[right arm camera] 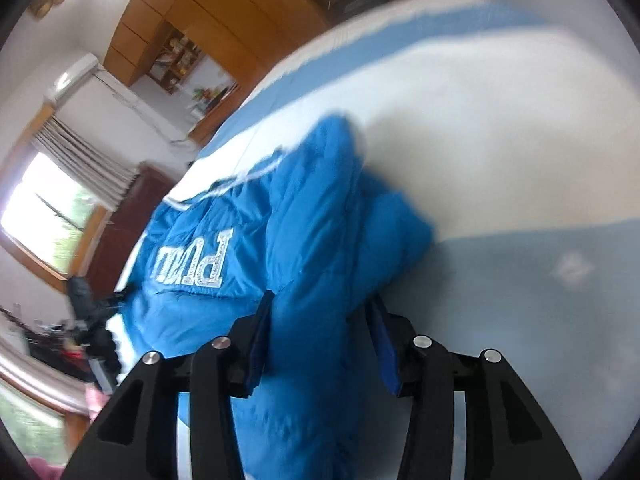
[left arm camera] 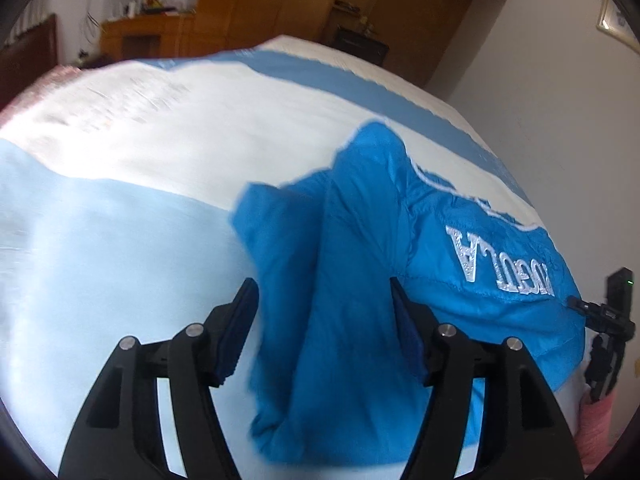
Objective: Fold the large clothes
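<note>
Now my left tongs [left arm camera: 324, 320] stand well open, a ridge of the blue jacket [left arm camera: 460, 240] between the pads, apparently untouched. The jacket lies on the bed [left arm camera: 120, 240], sleeves folded inward, I judge, to narrow it. My right tongs [right arm camera: 320, 328] gape about half, straddling the other sleeve fold; blur hides any contact. The white lettering [right arm camera: 200, 260] is cut by folds and unreadable.
</note>
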Demonstrator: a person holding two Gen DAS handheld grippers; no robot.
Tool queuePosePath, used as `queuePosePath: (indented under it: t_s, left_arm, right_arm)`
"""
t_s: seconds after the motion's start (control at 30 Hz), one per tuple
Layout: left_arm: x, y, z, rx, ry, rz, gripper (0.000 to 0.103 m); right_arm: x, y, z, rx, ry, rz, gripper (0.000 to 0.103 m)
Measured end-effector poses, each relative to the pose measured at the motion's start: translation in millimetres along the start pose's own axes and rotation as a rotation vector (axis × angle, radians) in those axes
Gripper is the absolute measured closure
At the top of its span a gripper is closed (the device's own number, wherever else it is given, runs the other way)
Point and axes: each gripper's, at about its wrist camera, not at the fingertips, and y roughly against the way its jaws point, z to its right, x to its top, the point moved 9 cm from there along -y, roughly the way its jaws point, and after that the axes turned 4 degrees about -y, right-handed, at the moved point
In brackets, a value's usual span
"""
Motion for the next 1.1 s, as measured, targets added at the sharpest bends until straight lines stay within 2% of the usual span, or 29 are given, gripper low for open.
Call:
queuePosePath:
  t_s: [0.07, 0.2, 0.27, 0.33, 0.47, 0.57, 0.73, 1.1]
  left_arm:
    - [4, 19, 0, 0.052, -0.007, 0.038, 0.039]
    - [15, 52, 23, 0.151, -0.068, 0.139, 0.039]
    - [22, 57, 48, 0.123, -0.112, 0.167, 0.039]
    - [21, 53, 69, 0.106, -0.145, 0.158, 0.039]
    - [11, 30, 87, 0.159, -0.215, 0.131, 0.039]
    - [1, 10, 89, 0.138, -0.213, 0.091, 0.039]
    - [-16, -19, 82, 0.149, -0.224, 0.039, 0.039]
    - [-27, -27, 81, 0.211, -0.271, 0.050, 0.038]
  right_arm:
    - [4, 23, -4, -0.055, 0.022, 0.077, 0.056]
    - [0, 47, -32, -0.153, 0.124, 0.179, 0.066]
    - [-7, 46, -52, -0.175, 0.182, 0.208, 0.068]
    - [-13, 36, -66, -0.198, 0.225, 0.222, 0.071]
    - [-19, 13, -74, -0.233, 0.269, 0.223, 0.075]
    - [-24, 0, -67, -0.241, 0.269, 0.195, 0.079]
    - [-34, -24, -53, -0.261, 0.269, 0.131, 0.081]
    - [-45, -33, -50, -0.267, 0.294, 0.143, 0.081]
